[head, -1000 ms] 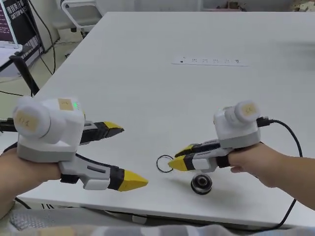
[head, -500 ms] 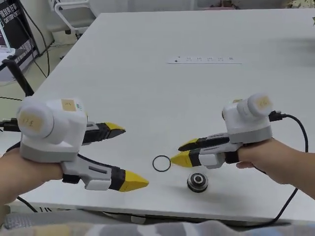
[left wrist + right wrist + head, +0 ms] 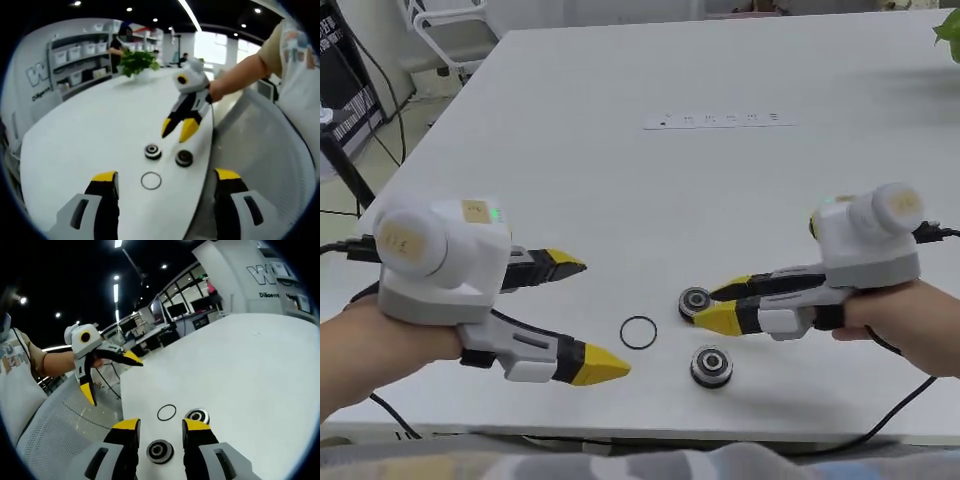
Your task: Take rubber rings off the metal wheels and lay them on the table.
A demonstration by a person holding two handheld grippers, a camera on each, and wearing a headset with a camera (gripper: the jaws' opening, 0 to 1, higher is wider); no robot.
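One down, going by the head view: spotting a ring (image 3: 639,332) lying flat and loose on the table (image 3: 620,150), thin, black, a clean circle. Finding a far wheel (image 3: 695,300) and a near wheel (image 3: 711,366) just right of it, small dark discs with bright hubs, apart from each other and from the ring. Judging at least one band left to pull, though too small to tell which wheel is bare. Catching the right gripper (image 3: 712,304) with jaws parted a little, tips just beside the far wheel, clamping nothing. Noting the left gripper (image 3: 590,318) spread wide, empty, hovering left of the ring.

Switching to the left gripper view: looking between wide-open jaws at the ring (image 3: 151,180), with both wheels (image 3: 152,151) just beyond and the right gripper (image 3: 176,134) poised over them, tips apart.

Over to the right gripper view: seeing one wheel (image 3: 160,451) framed in the gap of the parted jaws, ungripped, whether truly between them or below, hard to say. Picking out the other just past one tip, the ring (image 3: 166,412) ahead, the left gripper (image 3: 115,380) gaping beyond.
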